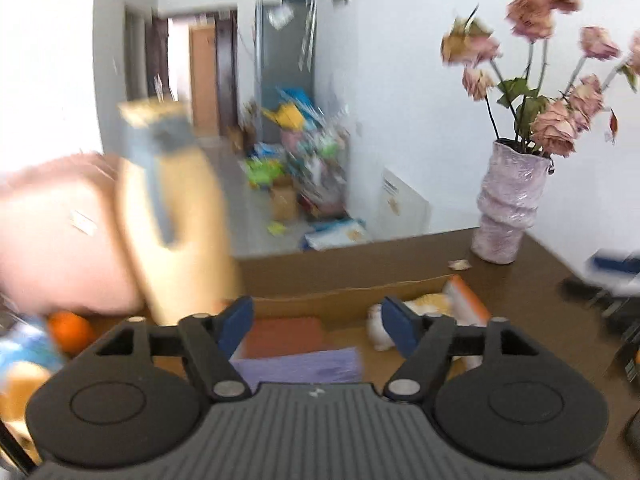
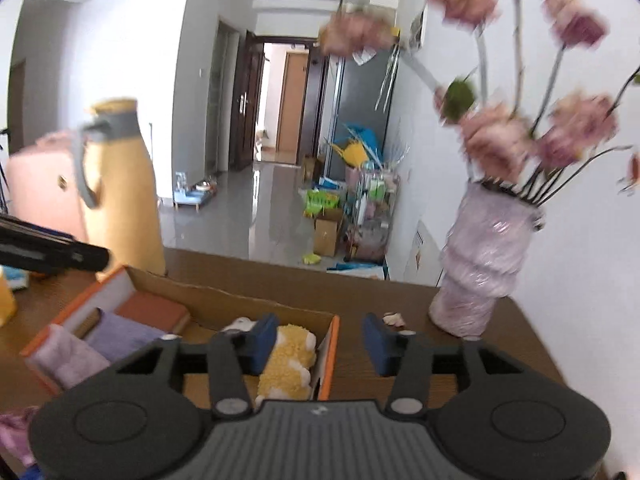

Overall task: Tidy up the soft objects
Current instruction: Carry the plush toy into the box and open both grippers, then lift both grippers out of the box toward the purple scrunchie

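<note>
Both of my grippers are empty. My left gripper (image 1: 316, 326) has its fingers wide apart at the bottom middle of its view. My right gripper (image 2: 320, 344) has its fingers wide apart too, low in the middle of its view.

The soft things lie in the cardboard box (image 2: 256, 300) on the brown worktop (image 2: 472, 356), in the lower left and middle of the right view. There is a fluffy yellow and white toy (image 2: 286, 364) at the box's right end, right under my right gripper's left finger. At the left end there is a folded purple cloth (image 2: 120, 336), a pale pink cloth (image 2: 68, 356) just beside it, and an orange-red cloth (image 2: 154, 310) behind them.

I think all of these are light and squashy. They will bend and flop, so they cannot break. The toy is thick, so I would pinch it around its fat middle. The cloths are thin and may unfold, so I would grab them at a folded edge and pinch through all the layers.

The pink vase (image 2: 486, 256) with flowers stands on the right. It could tip if I bump it.
</note>
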`<action>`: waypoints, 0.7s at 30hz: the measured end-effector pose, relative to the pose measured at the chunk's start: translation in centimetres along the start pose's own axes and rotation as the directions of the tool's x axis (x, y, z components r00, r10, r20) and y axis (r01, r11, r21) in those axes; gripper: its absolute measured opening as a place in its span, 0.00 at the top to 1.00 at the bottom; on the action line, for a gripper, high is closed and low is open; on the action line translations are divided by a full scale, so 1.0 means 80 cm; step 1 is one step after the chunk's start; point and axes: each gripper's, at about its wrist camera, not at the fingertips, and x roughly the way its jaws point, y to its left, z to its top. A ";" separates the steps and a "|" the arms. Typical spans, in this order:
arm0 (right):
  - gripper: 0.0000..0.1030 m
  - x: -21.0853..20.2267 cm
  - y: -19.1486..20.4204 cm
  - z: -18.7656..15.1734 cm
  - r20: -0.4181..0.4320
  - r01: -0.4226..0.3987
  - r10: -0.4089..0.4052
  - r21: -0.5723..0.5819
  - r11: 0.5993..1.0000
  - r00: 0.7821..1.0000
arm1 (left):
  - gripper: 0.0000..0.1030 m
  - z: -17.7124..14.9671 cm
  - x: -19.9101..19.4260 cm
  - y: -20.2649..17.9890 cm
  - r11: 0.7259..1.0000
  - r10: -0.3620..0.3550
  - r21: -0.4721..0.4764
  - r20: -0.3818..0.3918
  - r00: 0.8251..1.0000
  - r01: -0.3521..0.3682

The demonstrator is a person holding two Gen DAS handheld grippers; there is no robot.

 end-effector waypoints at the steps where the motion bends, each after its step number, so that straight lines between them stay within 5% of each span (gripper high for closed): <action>1: 0.38 -0.025 -0.006 0.002 0.013 0.005 -0.005 0.003 1.000 1.000 | 0.28 -0.007 -0.022 0.006 0.999 0.033 0.035 0.027 0.999 -0.034; 5: 0.26 -0.116 -0.021 -0.015 0.115 0.034 -0.034 0.003 0.999 0.993 | 0.21 -0.044 -0.104 0.031 0.988 0.113 0.088 0.157 0.981 -0.128; 13: 0.26 -0.205 0.004 -0.036 0.170 0.020 -0.022 0.013 1.000 0.985 | 0.20 -0.090 -0.182 0.036 0.991 0.125 0.017 0.193 0.973 -0.131; 21: 0.22 -0.277 0.050 -0.119 0.259 -0.016 0.008 0.029 0.999 0.966 | 0.17 -0.224 -0.275 0.049 0.986 0.138 -0.130 0.252 0.958 -0.108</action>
